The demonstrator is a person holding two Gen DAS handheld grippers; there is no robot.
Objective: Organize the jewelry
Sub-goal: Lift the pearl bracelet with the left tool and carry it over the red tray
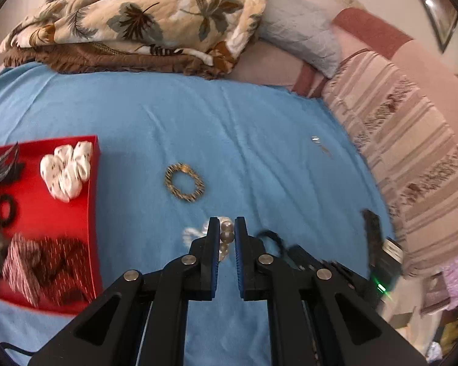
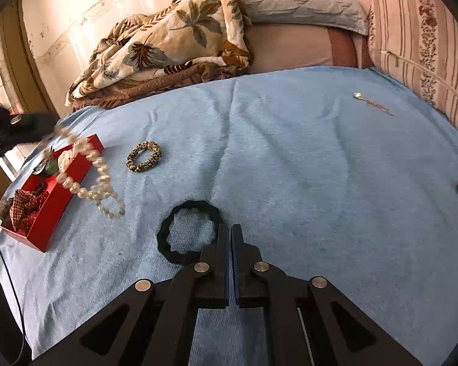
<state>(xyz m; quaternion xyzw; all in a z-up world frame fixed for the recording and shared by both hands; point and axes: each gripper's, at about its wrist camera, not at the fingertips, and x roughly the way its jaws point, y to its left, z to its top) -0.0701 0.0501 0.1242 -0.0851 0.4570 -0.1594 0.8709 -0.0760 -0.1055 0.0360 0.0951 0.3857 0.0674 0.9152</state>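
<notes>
Pearl strand: the pearl necklace (image 1: 226, 238) sits pinched between the jaws of the left gripper (image 1: 227, 224), a few beads showing in the narrow gap; in the right wrist view the strand (image 2: 88, 180) hangs in a long loop off toward the red tray.
Left claw: clenched on the pearl necklace, lifted above the blue towel (image 1: 259, 140).
Right claw: the right gripper (image 2: 230, 231) has its jaws pressed nearly together with nothing visible between them, its tips just beside the black hair tie (image 2: 165, 238), at its right edge.
Red tray (image 1: 88, 228): lies to the left of the left claw, near, already holding scrunchies and dark pieces.
Key relation: the tray is leftward of the held strand, and the left hand is the nearer one; the strand's long axis dangles downward, so it likely needs lowering over the tray wall.
Loose pieces: a leopard scrunchie (image 1: 184, 182) ahead, a small pendant chain (image 2: 372, 103) far right.
</notes>
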